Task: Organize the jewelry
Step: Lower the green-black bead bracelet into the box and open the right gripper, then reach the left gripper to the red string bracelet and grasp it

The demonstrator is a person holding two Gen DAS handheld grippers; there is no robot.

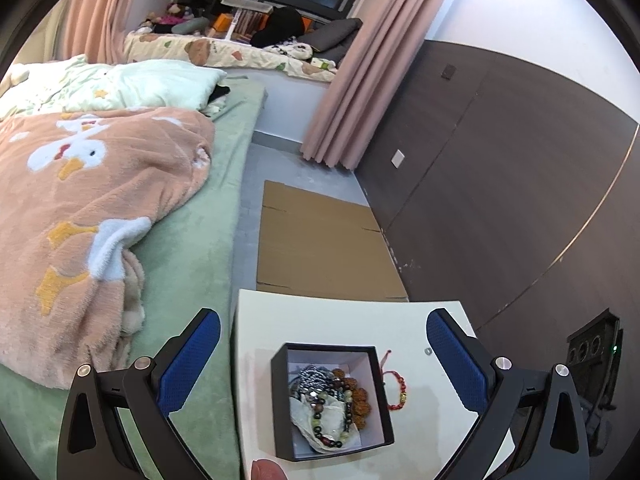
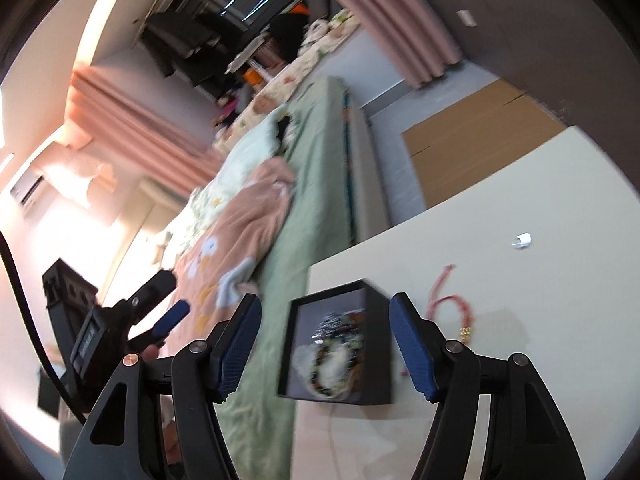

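Black box point(image 1: 332, 400) of beaded bracelets sits on the surface between the wide, empty left gripper point(image 1: 324, 364) and right gripper point(image 2: 326, 344), the red bracelet point(image 1: 396, 388) just right; snagging tangled strands could spill them.

Left gripper point(image 1: 323, 364) held level with both blue pads spread wide, empty, above the black box point(image 1: 280, 400); right gripper point(image 2: 325, 344) tilted sideways, likewise spread wide, empty, near the same box.

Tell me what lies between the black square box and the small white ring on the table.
The red cord bracelet lies there, beside the black square box; the small white ring sits farther off. The left wrist view shows this.
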